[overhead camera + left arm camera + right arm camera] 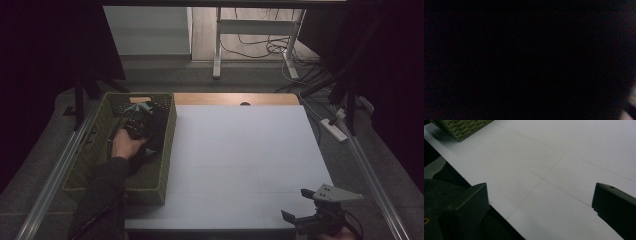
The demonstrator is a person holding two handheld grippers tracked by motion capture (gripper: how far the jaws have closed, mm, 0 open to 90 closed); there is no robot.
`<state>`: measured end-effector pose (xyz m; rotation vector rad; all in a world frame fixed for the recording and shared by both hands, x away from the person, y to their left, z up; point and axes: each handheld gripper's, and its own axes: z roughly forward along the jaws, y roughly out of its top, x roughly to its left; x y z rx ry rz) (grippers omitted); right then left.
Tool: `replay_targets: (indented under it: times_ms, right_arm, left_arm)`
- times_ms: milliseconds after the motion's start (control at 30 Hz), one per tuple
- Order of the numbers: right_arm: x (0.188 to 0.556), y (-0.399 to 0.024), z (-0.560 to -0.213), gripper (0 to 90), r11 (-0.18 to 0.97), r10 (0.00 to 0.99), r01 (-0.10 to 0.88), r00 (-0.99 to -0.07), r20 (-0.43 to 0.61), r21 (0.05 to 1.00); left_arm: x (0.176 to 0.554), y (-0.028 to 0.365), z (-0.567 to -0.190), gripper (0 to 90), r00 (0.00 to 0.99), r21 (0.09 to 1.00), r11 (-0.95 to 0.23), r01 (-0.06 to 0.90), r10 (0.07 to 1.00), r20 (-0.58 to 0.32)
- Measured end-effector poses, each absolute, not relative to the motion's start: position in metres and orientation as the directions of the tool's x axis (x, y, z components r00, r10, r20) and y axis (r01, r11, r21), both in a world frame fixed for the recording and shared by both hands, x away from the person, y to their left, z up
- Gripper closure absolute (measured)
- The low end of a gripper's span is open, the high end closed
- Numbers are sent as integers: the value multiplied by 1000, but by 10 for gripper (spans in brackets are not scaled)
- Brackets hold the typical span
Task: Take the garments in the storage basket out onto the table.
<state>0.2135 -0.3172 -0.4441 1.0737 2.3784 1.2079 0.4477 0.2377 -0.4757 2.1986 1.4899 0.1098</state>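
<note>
Reaching left tongs [137,126] into one basket [169,150], dark clothes [157,122]

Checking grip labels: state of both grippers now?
Left gripper: shut, down in the green basket among dark items; what it grips cannot be told.
Right gripper: open, empty, over the white table.

olive-green woven basket [167,150], white table [240,160]
</note>
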Motion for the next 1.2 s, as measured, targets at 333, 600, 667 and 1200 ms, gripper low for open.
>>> replay_targets:
  times_ms: [333,600,667,1200]
  right_arm:
    - [214,-318,-444,10,374,719,502,-688,98,780]
    - [215,-317,-444,10,373,721,507,-685,101,777]
    - [215,-317,-444,10,372,722,509,-685,102,776]
    - [215,-317,-444,11,371,722,509,-684,103,777]
  left_arm:
    - [438,253,-443,771,394,527,-219,821,886,-246]
    - [429,266,-415,771,402,597,-205,776,890,-216]
    - [428,268,-406,770,402,608,-204,767,891,-209]
    - [419,277,-343,769,404,671,-212,711,904,-143]
